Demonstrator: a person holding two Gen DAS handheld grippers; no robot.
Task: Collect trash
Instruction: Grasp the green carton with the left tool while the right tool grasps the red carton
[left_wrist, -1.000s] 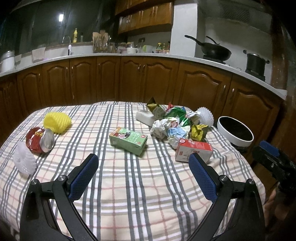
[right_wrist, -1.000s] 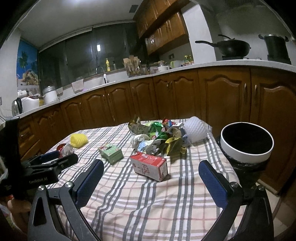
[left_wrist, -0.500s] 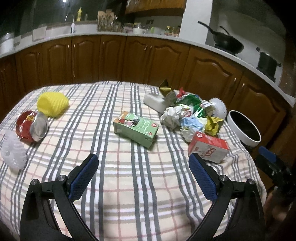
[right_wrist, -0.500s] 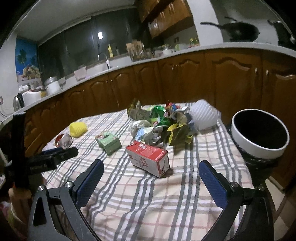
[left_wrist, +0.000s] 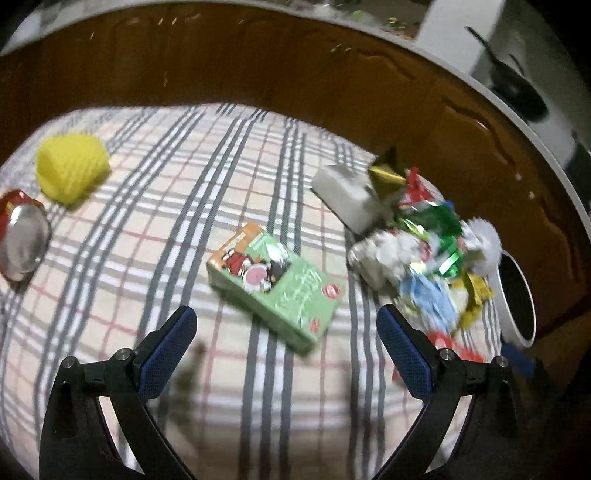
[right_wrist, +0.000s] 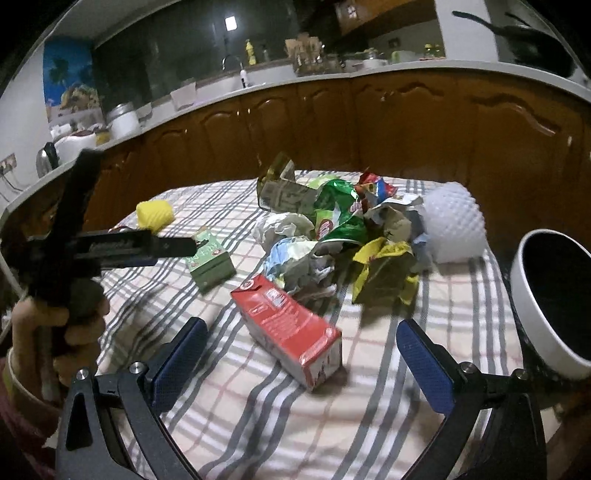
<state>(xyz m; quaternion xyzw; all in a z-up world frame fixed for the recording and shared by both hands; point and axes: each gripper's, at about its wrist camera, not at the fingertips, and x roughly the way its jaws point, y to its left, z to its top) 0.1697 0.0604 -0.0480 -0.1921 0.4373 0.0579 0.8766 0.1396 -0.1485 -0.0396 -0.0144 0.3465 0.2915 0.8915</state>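
A green carton (left_wrist: 275, 290) lies on the checked tablecloth (left_wrist: 229, 376), just ahead of my open left gripper (left_wrist: 286, 328). A red carton (right_wrist: 291, 328) lies in front of my open right gripper (right_wrist: 301, 336), nothing between the fingers. Behind it sits a heap of crumpled wrappers (right_wrist: 340, 240), also in the left wrist view as wrappers (left_wrist: 424, 251). The white-rimmed bin (right_wrist: 550, 306) stands off the table's right edge, seen too as a bin (left_wrist: 517, 299). In the right wrist view the left gripper (right_wrist: 173, 247) hovers over the green carton (right_wrist: 210, 264).
A yellow foam net (left_wrist: 72, 171) and a red foil bag (left_wrist: 20, 236) lie at the table's left. A white foam net (right_wrist: 452, 229) sits by the bin. A grey box (left_wrist: 347, 199) lies behind the heap. Wooden cabinets (right_wrist: 406, 122) ring the table.
Both grippers have moved forward and tilted down toward the table. The green carton now lies close ahead of the left gripper and the red carton close ahead of the right.
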